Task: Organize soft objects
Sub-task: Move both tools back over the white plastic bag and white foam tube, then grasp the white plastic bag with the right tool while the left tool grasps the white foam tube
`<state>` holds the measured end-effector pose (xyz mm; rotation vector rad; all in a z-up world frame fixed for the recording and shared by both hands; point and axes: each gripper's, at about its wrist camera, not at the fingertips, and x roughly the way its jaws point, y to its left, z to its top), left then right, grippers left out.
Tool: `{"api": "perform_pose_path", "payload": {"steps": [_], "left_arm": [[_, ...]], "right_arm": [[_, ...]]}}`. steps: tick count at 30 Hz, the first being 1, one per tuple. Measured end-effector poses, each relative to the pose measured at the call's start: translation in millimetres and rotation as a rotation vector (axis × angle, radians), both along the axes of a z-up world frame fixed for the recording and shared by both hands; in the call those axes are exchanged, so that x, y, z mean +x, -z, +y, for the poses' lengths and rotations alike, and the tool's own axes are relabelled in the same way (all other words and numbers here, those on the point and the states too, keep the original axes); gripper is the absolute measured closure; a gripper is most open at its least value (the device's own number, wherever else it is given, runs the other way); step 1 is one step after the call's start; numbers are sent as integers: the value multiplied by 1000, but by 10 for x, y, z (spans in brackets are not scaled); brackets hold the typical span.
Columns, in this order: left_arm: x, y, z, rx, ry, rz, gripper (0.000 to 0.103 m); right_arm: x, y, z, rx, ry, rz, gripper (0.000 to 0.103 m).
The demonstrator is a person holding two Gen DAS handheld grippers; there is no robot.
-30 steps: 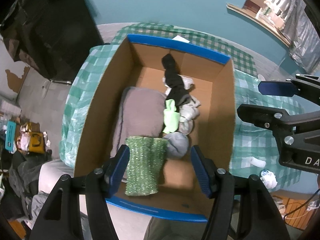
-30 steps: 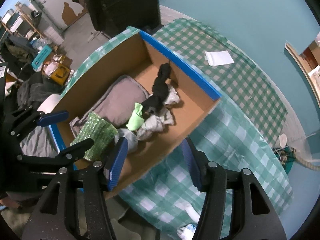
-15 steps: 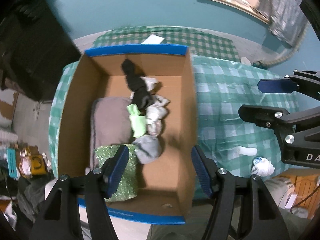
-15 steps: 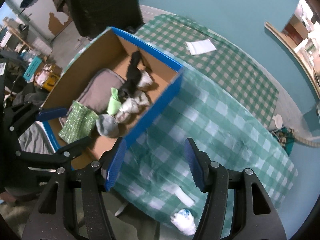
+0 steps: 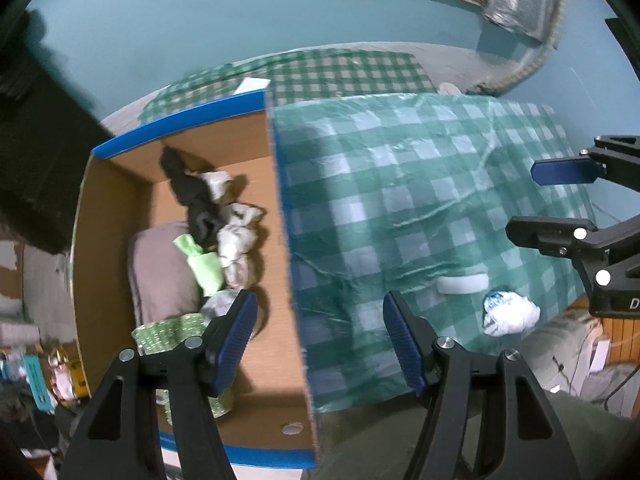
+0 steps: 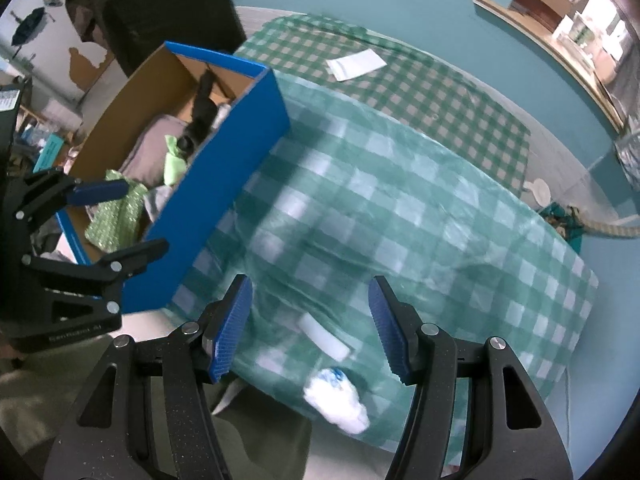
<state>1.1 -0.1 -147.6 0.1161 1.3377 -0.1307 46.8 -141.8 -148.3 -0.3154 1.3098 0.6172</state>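
With both the left gripper (image 5: 316,334) and right gripper (image 6: 310,326) wide open and empty, I'd lower the right one squarely over the balled white sock (image 6: 336,398) near the table edge (image 6: 460,446) and pinch its bulk, not a loose fold.

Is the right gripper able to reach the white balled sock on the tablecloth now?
Probably yes: the right gripper is open above the white balled sock, with nothing between them.

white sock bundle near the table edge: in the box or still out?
Out. The white sock bundle lies on the checkered tablecloth, apart from the cardboard box, below the open right gripper.
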Motion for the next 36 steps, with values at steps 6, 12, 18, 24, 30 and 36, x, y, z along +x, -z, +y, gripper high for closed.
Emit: {"api": "perform_pose_path", "payload": {"steps": [6, 12, 18, 24, 30, 36], "left_arm": [[-66, 90, -239, 12, 73, 19, 36], [-170, 211, -424, 25, 129, 37, 36], [-282, 383, -566, 25, 162, 61, 36], [-402, 594, -689, 29, 186, 90, 36], [-498, 755, -790, 34, 216, 110, 36], [-537, 931, -877, 56, 248, 133, 36]], "right_arm": [[-101, 84, -253, 2, 23, 19, 42], [-279, 274, -484, -27, 7, 45, 42], [-448, 557, -636, -47, 12, 85, 42], [-634, 825, -681, -55, -1, 116, 42], [-771, 1087, -681, -76, -15, 130, 42], [-845, 1237, -651, -118, -36, 99, 42]]}}
